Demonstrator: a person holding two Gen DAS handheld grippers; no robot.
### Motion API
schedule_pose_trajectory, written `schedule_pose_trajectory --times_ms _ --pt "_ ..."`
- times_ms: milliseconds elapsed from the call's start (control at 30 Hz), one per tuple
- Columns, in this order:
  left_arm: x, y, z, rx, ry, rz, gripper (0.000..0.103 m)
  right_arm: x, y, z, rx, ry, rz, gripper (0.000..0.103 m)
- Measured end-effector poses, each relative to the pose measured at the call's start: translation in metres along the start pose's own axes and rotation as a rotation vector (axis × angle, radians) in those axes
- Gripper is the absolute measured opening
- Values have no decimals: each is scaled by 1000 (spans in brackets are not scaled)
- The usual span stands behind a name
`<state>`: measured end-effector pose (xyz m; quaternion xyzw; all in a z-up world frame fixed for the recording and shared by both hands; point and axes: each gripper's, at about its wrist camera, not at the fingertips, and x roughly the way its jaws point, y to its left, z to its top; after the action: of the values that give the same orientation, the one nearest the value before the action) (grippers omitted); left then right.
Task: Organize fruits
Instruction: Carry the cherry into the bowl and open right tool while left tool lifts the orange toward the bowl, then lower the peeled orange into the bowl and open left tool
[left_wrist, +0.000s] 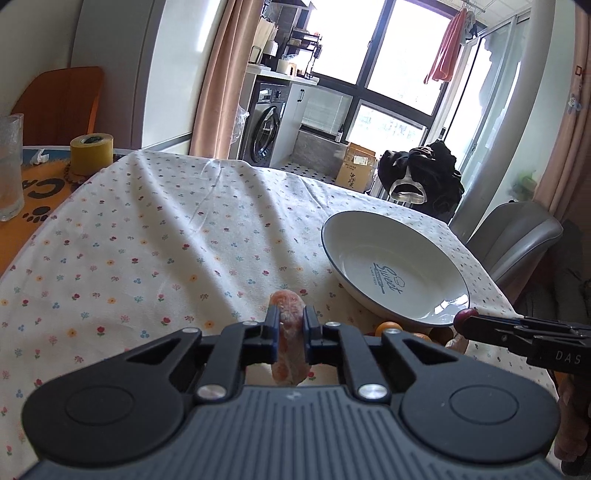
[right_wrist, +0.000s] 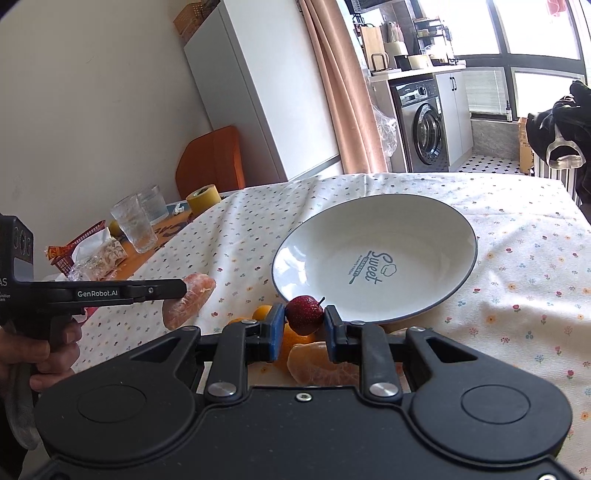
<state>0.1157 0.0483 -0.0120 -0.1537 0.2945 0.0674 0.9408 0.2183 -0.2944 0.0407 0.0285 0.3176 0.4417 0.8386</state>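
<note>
My left gripper (left_wrist: 290, 320) is shut on a peeled orange segment (left_wrist: 290, 345), held above the flowered tablecloth; the same segment (right_wrist: 190, 300) shows at the left of the right wrist view. My right gripper (right_wrist: 305, 318) is shut on a small dark red fruit (right_wrist: 303, 314) with a stem, just in front of the near rim of a white plate (right_wrist: 424, 221) printed "Sweet". That plate (left_wrist: 354, 236) has nothing in it. Under the right gripper lie a peeled orange piece (right_wrist: 317, 363) and small orange fruits (right_wrist: 261, 312).
At the table's left end stand two glasses (right_wrist: 135, 225), a yellow tape roll (left_wrist: 91, 152), a red basket with wrapped snacks (right_wrist: 94, 254) and an orange chair (left_wrist: 59, 99). A grey chair (left_wrist: 513, 240) and dark clothing (left_wrist: 424, 173) stand beyond the right edge.
</note>
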Motion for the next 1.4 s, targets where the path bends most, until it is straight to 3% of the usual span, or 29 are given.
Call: schedule_pose_trajectory --times_ms 333,1100,1400 --pt "6 -23 22 42 -31 -48 10 14 -20 11 26 -3 -39 24" --pt "67 -89 37 114 23 -176 11 -15 -50 7 95 -50 -107 51" --pt "62 -85 35 104 35 -136 17 -21 -49 1 92 -51 -104 56"
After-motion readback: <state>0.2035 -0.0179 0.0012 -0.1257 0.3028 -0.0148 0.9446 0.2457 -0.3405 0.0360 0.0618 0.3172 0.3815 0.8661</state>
